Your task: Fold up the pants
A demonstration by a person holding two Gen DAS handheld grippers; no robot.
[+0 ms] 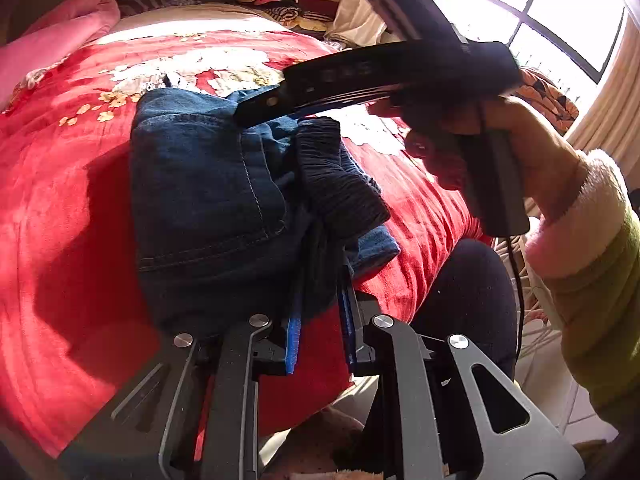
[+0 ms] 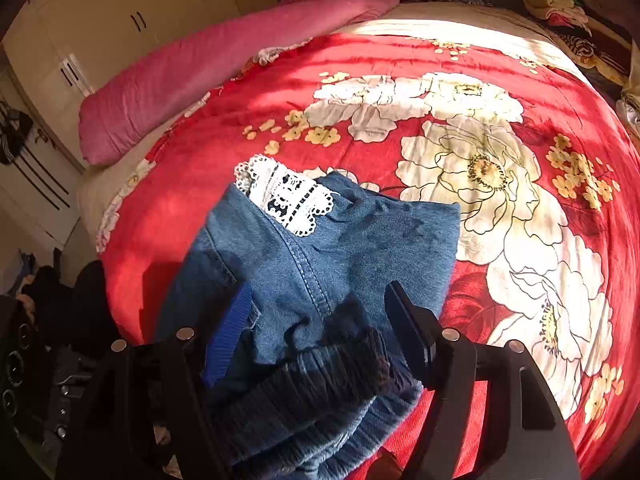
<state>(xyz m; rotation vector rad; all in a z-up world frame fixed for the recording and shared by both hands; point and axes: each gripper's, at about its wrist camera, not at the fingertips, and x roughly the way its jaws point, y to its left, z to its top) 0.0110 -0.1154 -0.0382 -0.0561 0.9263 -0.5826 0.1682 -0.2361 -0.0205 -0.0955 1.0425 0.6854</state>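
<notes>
Blue pads of the left hand-held gripper [image 1: 318, 316] pinch the pants [image 1: 224, 208] at their near edge. Right hand-held gripper [image 2: 320, 332] hangs spread over the ribbed waistband [image 2: 320, 384]. Denim runs away across the bed [image 2: 520, 80].

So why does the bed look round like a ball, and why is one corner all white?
Both views come through fisheye lenses, so the red bedspread bulges. In the left wrist view the window is blown out by sunlight, and the jeans cast a hard shadow. In the right wrist view sun streaks wash out the far edge; the dark corners are the lens rim.

Hard sunlight enters through the window [image 1: 560, 12], overexposed beyond the left tongs; deep shadows cross the bedspread [image 2: 520, 80]; frame edges bend.
</notes>
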